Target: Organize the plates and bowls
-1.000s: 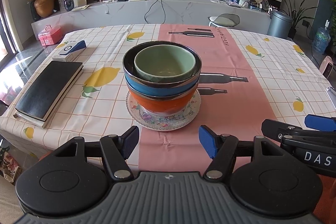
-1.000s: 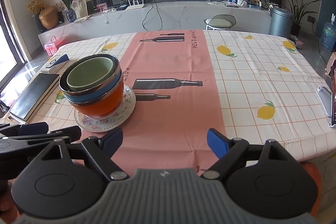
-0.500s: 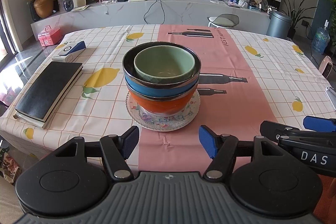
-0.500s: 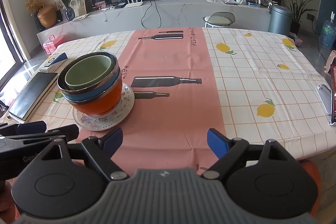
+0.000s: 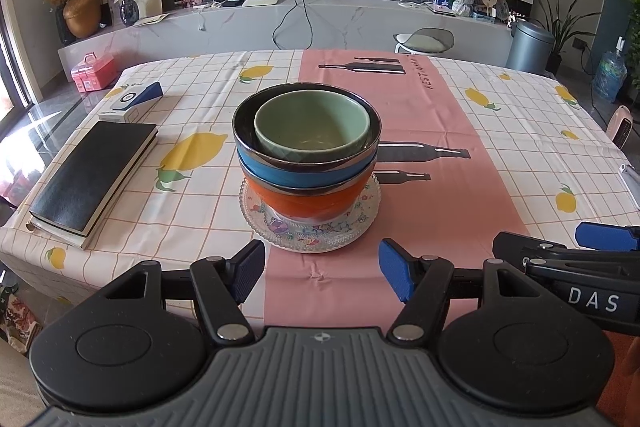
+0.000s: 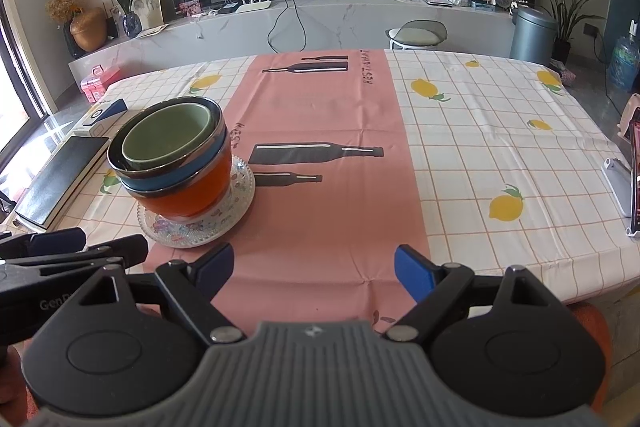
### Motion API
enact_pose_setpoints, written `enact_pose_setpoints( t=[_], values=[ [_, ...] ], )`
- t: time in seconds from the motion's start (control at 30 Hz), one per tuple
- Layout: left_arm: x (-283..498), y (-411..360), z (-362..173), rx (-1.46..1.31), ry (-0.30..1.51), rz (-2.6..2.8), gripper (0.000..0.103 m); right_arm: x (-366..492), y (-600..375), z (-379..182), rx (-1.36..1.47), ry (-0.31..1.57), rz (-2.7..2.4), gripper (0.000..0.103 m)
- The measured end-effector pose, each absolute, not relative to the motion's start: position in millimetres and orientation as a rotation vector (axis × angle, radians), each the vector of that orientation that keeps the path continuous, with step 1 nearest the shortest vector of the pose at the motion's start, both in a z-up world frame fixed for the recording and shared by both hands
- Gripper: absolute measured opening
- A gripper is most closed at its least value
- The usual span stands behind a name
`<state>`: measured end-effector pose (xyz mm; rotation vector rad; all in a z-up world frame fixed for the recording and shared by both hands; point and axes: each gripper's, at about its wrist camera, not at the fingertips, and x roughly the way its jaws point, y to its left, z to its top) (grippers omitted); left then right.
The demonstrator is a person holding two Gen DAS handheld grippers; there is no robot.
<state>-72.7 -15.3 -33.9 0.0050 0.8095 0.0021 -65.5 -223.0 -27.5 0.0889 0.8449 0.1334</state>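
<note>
A stack of bowls stands on a patterned glass plate (image 5: 304,241) on the tablecloth: an orange bowl (image 5: 312,205) at the bottom, a blue bowl (image 5: 296,173) in it, and a green bowl (image 5: 312,125) on top. The stack also shows in the right wrist view (image 6: 176,155) at the left. My left gripper (image 5: 322,269) is open and empty, just in front of the plate. My right gripper (image 6: 314,271) is open and empty over the table's near edge, to the right of the stack.
A black book (image 5: 92,175) and a small white-and-blue box (image 5: 132,101) lie at the table's left. A phone on a white stand (image 6: 628,183) is at the right edge. The tablecloth (image 6: 460,131) spreads right of the stack.
Both grippers have drawn back slightly from the stack; the bowls and plate have not moved.
</note>
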Motion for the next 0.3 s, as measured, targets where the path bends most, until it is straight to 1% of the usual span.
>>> enact_pose_setpoints(
  t=[0.3],
  values=[
    [-73.4, -12.4, -33.3, -0.006, 0.806, 0.005, 0.077, -65.7, -223.3, -27.9, 0.089, 0.848, 0.133, 0.086]
  ],
)
